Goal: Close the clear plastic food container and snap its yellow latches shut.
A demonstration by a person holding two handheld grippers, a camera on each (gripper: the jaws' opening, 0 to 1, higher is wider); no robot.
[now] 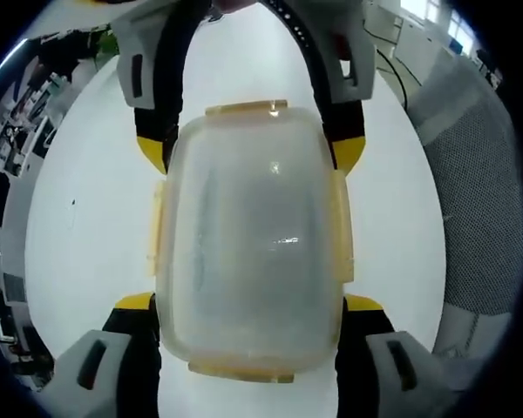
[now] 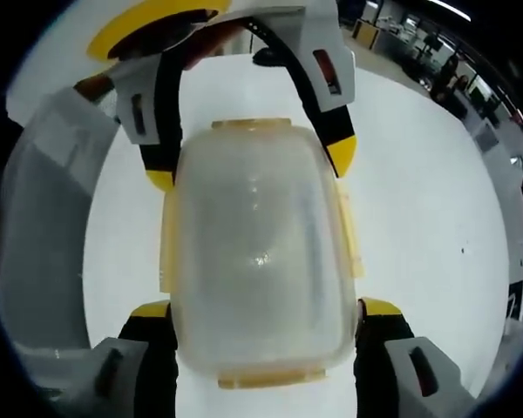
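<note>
A clear plastic food container lies on the white table with its lid on. Yellow latches sit at its ends and along its long sides, and the side ones flare slightly outward. My left gripper stands open, its yellow-tipped jaws straddling the container's near end, close against both sides. My right gripper is open as well and straddles the opposite end. Each gripper faces the other and appears at the top of the other's view, the right gripper and the left gripper.
The white table spreads around the container. A grey mesh chair back stands beside the table. Office desks and equipment lie beyond the table's far edge.
</note>
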